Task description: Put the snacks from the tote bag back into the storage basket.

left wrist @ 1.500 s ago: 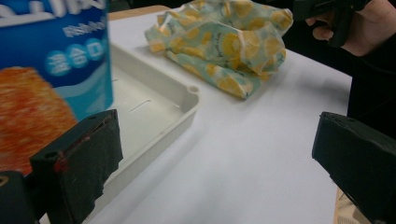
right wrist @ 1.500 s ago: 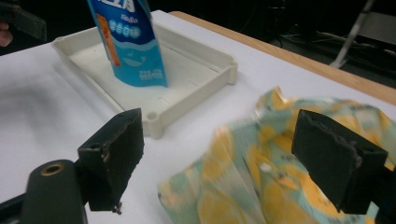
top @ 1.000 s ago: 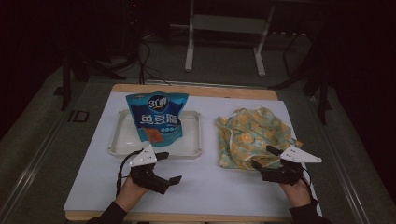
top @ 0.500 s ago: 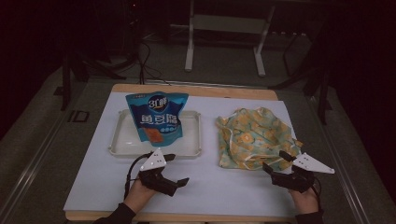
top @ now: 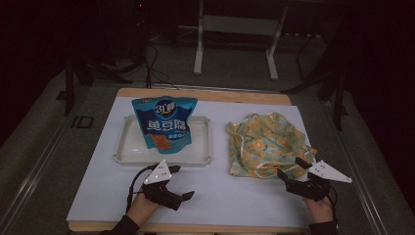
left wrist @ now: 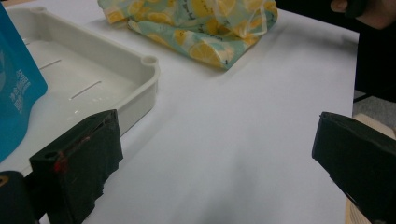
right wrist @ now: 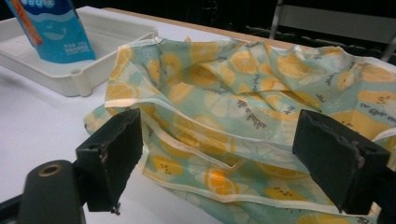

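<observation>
Before the right hand-held gripper (right wrist: 217,161), crumpled lemon-print bag (right wrist: 261,93), teal, translucent

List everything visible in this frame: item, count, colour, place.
Bag: one, green with yellow lemon print, crumpled, right half of the sheet.
Pouch: one, blue, propped in the tray.
Tray: one, white, left half of the sheet.
Sheet: one, white, covering the table.
Table: one, wooden, edge showing at the far side.
Left gripper: black, open, near the tray's front.
Right gripper: black, open, at the bag's near edge.
</observation>
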The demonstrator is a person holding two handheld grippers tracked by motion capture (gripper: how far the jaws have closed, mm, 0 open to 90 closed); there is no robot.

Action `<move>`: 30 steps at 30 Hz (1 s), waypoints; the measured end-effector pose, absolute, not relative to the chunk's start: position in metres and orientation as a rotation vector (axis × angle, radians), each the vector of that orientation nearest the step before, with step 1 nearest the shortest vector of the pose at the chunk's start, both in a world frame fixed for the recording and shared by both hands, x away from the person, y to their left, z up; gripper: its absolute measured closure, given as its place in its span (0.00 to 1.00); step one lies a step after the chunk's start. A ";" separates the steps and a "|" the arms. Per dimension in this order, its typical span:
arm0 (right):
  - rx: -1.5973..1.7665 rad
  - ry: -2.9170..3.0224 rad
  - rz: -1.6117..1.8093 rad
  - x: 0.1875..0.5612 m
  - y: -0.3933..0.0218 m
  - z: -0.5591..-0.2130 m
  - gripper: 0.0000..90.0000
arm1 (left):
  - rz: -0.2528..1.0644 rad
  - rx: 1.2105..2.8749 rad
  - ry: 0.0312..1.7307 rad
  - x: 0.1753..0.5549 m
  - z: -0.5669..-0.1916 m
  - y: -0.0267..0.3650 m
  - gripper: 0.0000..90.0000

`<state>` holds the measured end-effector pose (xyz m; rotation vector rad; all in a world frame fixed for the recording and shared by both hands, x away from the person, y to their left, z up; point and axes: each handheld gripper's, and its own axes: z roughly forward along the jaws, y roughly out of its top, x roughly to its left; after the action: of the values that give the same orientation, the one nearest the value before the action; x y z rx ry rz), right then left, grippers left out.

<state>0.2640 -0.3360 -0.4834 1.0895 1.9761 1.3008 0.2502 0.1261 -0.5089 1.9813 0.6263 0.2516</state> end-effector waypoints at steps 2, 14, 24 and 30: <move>1.091 1.982 1.301 0.265 -0.335 -0.485 0.18 | 0.257 1.987 0.620 0.250 -0.509 0.126 0.02; 1.076 1.977 1.318 0.265 -0.334 -0.489 0.18 | 0.264 1.992 0.598 0.248 -0.512 0.124 0.02; 1.056 1.951 1.333 0.264 -0.336 -0.487 0.17 | 0.265 1.978 0.605 0.249 -0.512 0.129 0.02; 1.056 1.948 1.330 0.265 -0.337 -0.488 0.17 | 0.276 1.970 0.612 0.249 -0.512 0.130 0.02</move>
<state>0.2647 -0.3369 -0.4882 1.0559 1.9481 1.3298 0.2492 0.1303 -0.5117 1.9697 0.6116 0.2757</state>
